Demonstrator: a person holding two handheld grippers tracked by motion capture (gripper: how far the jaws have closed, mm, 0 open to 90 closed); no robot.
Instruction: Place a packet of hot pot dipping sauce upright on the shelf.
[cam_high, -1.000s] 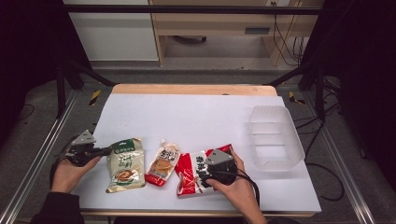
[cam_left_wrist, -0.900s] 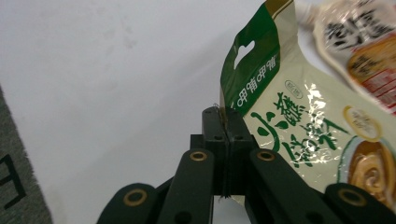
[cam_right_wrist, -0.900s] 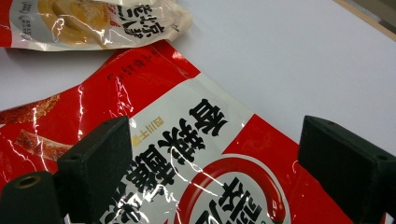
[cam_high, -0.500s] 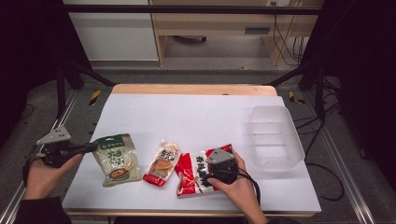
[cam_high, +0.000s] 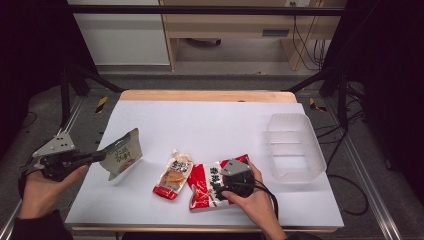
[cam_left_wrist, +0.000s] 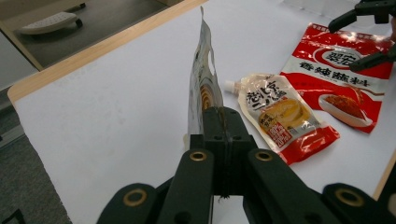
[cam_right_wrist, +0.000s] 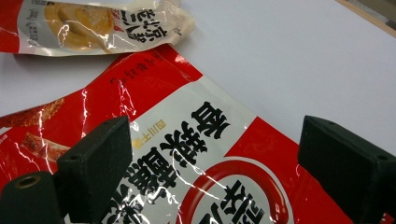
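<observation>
The table has a clear tray at its right. Your right gripper hangs wide open over the red bag. Your left gripper pinches the green bag in the air, off the table's left side.

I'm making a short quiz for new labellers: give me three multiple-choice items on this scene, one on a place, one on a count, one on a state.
1. Where is the clear tray?
A. at the table's right side
B. at its left edge
C. under the red packet

2. How many food packets are in the high view?
A. two
B. three
C. five

3. What is the left gripper doing?
A. hanging open
B. clamping the green packet
C. lying on the table

Answers: 1 A, it sits right of the red packet. 2 B, the green one, the spouted pouch and the red one. 3 B, its jaws are shut on the packet's edge, held off the table.
</observation>
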